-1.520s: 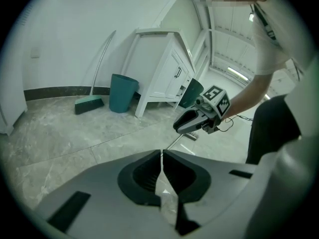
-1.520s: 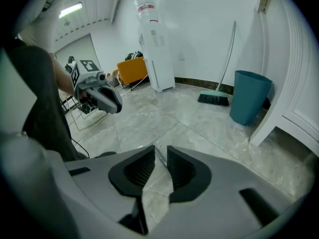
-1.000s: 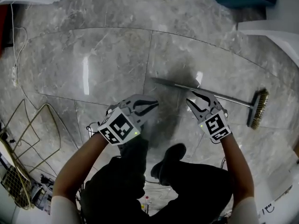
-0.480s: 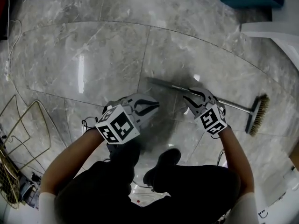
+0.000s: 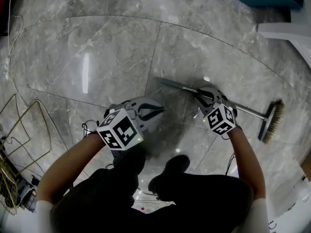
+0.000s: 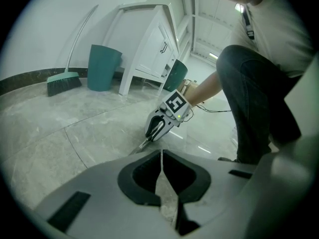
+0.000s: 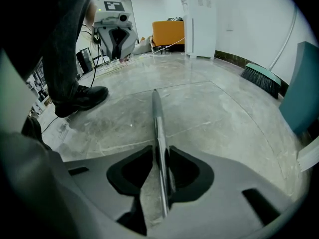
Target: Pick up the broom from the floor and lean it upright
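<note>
Currently the broom (image 7: 157,118) is found flat on the marble floor (image 5: 97,57), brush head to the right and handle tip to the left, just beyond the person's shoes. The right gripper (image 5: 204,95) is pointed steeply down over mid-handle, a spot probably chosen so the stick can be raised without tipping hard toward the head. Its jaws have just been closing and are set narrow astride the handle, which runs between them. A sliver of gap is seen on one side, so a firm clamp is not judged made. The left gripper (image 5: 158,111) is held to the near left, apart from the broom, jaws together on nothing, seemingly kept in reserve to steady the handle tip. Lifting is not yet begun. A green broom (image 6: 64,78) is noted leaning at the far wall beside a teal bin (image 6: 103,66), a likely propping spot.
</note>
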`<state>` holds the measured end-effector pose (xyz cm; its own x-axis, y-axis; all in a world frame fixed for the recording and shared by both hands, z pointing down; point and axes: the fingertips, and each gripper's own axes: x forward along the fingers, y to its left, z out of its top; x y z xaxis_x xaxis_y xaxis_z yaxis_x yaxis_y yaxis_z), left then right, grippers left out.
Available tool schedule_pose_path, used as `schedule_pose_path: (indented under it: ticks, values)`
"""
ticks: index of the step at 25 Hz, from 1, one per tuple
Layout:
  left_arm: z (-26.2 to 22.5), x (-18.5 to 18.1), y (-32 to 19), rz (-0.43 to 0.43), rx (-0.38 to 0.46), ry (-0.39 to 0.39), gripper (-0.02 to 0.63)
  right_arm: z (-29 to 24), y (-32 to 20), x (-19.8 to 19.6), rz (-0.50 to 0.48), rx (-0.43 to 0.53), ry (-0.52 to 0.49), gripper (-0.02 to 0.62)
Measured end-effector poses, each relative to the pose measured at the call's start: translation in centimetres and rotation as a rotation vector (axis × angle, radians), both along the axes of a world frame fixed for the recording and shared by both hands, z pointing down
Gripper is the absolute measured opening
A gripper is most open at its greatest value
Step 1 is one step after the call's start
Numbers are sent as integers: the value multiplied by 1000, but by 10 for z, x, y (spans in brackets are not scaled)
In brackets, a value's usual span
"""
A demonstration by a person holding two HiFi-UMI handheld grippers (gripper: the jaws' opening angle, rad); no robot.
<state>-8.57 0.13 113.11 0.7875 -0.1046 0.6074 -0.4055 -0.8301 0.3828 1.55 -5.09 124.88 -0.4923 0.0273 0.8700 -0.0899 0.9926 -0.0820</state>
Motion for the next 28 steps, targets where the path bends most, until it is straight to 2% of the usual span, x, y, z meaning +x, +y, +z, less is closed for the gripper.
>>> schedule_pose_path:
  ticks: [9,12,28]
  values:
    - [3,-10,0,-27,10,-4,15,7,6,-3,-106,80,40,84]
    - [-2,-10,-5,-39,28,-1,15,-4,2,-3,-85,65,32,83]
    - [-49,-2,-56,-109,140,42,15,-112,-51,8,39,172,-80,81]
